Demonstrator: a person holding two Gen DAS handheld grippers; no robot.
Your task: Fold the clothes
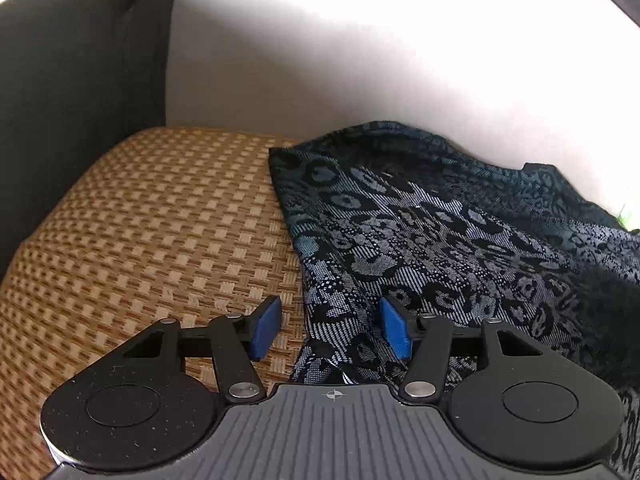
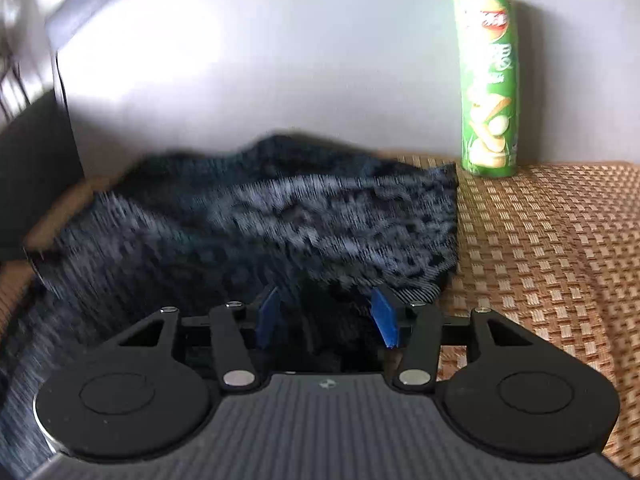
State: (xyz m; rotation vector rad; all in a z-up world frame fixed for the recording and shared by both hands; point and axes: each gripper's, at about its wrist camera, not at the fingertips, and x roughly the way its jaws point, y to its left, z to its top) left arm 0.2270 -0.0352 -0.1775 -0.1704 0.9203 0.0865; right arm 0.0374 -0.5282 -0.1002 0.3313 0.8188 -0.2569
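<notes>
A dark knitted garment with a grey leopard-like pattern lies rumpled on a tan woven mat. My left gripper is open just above the garment's left edge. Its left blue pad is over the mat and its right pad is over the cloth, neither pressing. In the right wrist view the same garment is blurred. My right gripper hangs open over its near right corner, with dark cloth below the gap and nothing pinched.
A green chips can stands upright on the mat against the pale wall, just right of the garment. A dark upholstered side rises at the mat's left. Bare mat lies on either side of the garment.
</notes>
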